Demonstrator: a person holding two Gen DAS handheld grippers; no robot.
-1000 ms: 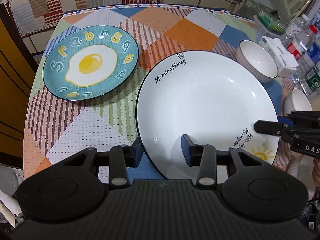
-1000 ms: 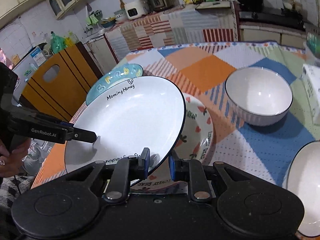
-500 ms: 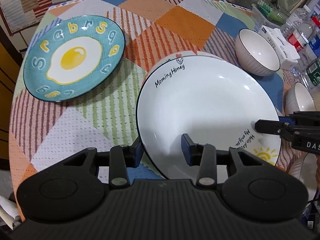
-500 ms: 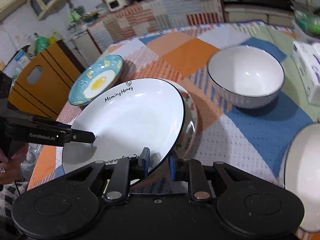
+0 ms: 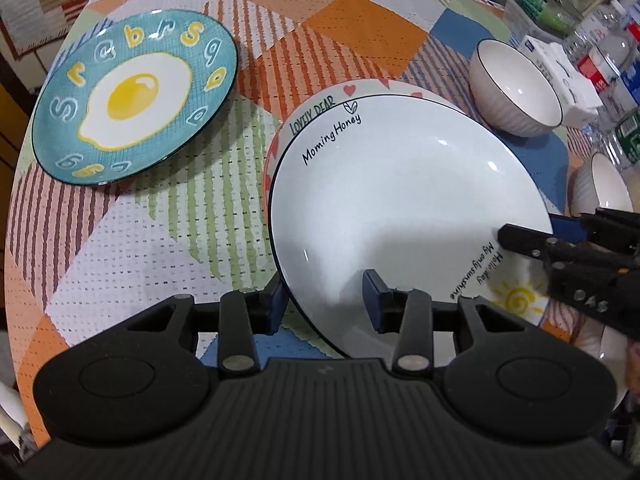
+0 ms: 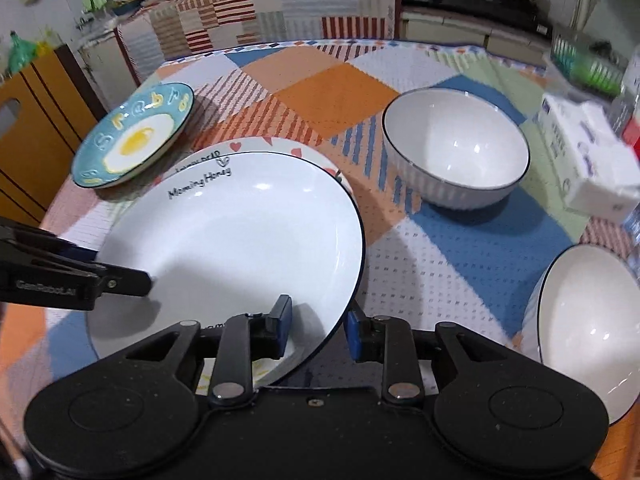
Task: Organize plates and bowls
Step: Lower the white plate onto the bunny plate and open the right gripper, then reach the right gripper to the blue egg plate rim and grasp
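Lowered since a second ago, the white plate (image 5: 404,200) now lies on the heart-rimmed plate (image 5: 320,106), which then showed clear beneath it in the right wrist view and now peeks out only along the far edge. The right gripper (image 6: 318,320) has just been opening: its jaws, then pinched on the near rim, now stand apart with the rim between them, the pads (image 6: 280,320) no longer pressing. The left gripper (image 5: 322,300) straddles the plate's opposite rim, one finger under the edge and one over the inside; its jaws stand no wider than before, but whether the pads press on the plate I cannot tell from this angle.

Off to the side, the teal egg plate (image 5: 132,98) sits alone on the patchwork tablecloth (image 5: 360,28), well apart from the stack. A white bowl (image 6: 456,152) stands beyond the stacked plates, and a second bowl (image 6: 588,316) is near the table's edge on the right gripper's side. A white box (image 6: 588,160) and some bottles (image 5: 600,52), blurred, crowd the far corner.
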